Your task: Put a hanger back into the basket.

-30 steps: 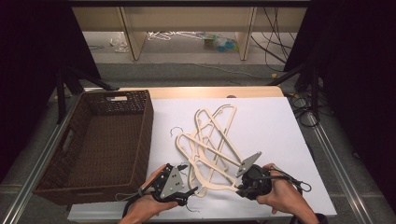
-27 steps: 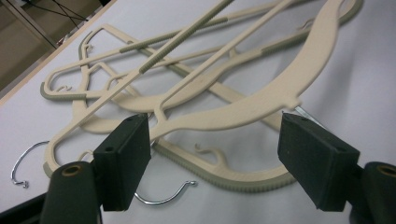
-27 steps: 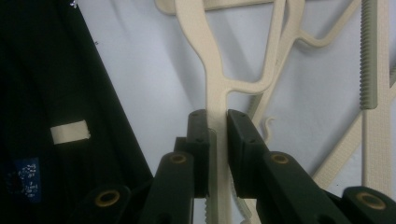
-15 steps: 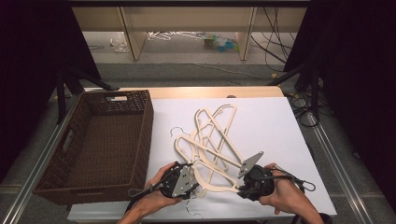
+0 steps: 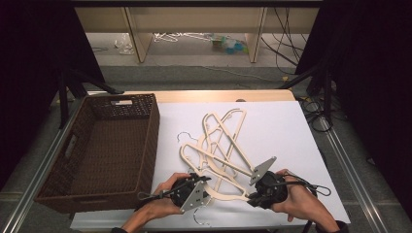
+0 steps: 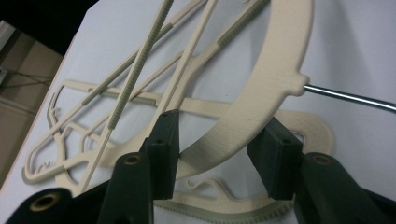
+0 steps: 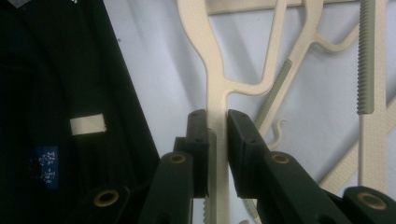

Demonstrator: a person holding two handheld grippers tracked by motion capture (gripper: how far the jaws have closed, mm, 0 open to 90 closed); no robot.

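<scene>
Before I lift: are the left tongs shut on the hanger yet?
Not yet: the left tongs have been closing, but gaps remain between the pads and the hanger's curved shoulder.

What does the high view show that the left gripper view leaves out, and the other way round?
High view: the empty brown wicker basket left of the white sheet, both hands, and the right gripper clamped on a cream hanger's arm. Left gripper view: close up, a gap between the left gripper's pads and the hanger's curved shoulder between them, though the jaws have just been closing, and the metal hook leaving that shoulder. Shared: the tangled pile of cream hangers on the white sheet, with the left gripper at its near edge.
</scene>
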